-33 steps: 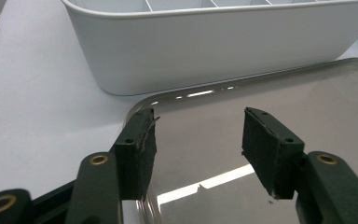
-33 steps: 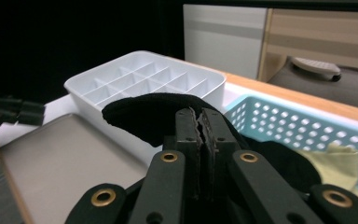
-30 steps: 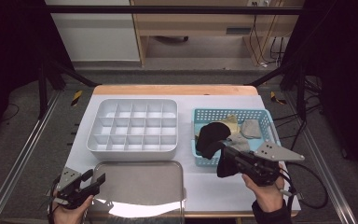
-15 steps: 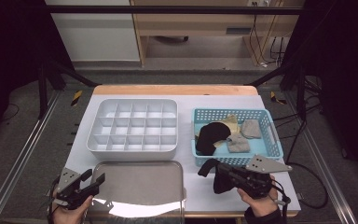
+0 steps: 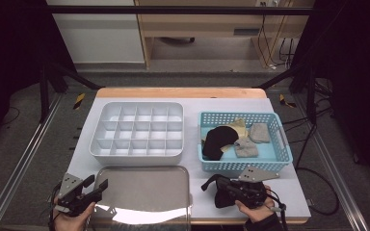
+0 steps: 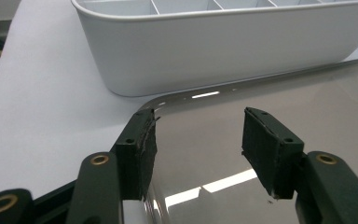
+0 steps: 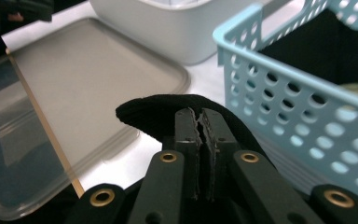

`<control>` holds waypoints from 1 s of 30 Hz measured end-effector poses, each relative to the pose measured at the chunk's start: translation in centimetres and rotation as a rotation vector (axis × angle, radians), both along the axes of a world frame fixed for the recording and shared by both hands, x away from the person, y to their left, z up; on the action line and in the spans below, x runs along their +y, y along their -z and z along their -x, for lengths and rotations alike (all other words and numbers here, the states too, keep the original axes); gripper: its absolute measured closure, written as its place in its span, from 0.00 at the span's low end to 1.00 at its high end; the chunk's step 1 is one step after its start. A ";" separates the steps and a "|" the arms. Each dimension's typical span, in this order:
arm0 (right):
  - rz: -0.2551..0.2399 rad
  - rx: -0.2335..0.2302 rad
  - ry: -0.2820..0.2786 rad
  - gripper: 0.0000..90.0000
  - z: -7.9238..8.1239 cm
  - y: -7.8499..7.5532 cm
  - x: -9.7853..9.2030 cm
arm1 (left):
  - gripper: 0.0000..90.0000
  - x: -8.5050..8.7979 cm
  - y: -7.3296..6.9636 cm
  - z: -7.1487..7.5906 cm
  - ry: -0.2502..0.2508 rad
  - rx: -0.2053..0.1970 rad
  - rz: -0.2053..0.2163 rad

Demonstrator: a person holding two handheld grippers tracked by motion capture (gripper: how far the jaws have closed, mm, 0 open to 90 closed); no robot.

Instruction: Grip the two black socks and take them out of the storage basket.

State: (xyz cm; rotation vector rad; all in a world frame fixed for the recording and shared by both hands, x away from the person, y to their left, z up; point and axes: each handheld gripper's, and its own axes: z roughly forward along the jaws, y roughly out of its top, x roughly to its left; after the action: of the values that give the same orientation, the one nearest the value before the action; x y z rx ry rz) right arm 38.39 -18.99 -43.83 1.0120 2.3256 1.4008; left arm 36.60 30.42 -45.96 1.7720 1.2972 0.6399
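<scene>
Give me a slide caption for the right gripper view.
Right gripper pinching a black sock beside the blue basket.

The white table bears a white compartment box, a blue basket and a steel tray.

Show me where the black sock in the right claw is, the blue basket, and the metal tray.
black sock (image 7: 142, 114), right gripper view, on its folded edge left of the claw
blue basket (image 5: 244, 167), high view, on its front wall
metal tray (image 5: 144, 185), high view, on its bare middle
</scene>
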 end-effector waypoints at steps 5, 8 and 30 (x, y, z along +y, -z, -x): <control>0.024 0.028 -0.005 0.95 -0.4 1.3 0.3 | 0.47 0.0 0.0 0.0 -0.003 0.010 0.005; 0.036 0.045 -0.006 0.94 -0.7 2.3 0.7 | 0.47 0.1 0.0 -0.1 -0.005 0.016 0.003; -0.055 -0.019 0.095 0.56 -0.9 0.2 -0.3 | 0.45 0.3 -0.1 -0.1 -0.009 0.032 0.031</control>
State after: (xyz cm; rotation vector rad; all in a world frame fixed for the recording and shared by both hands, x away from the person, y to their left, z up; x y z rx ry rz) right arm 39.31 -19.28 -44.06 1.1038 2.2059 1.4384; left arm 36.73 30.71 -45.91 1.7591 1.3298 0.5960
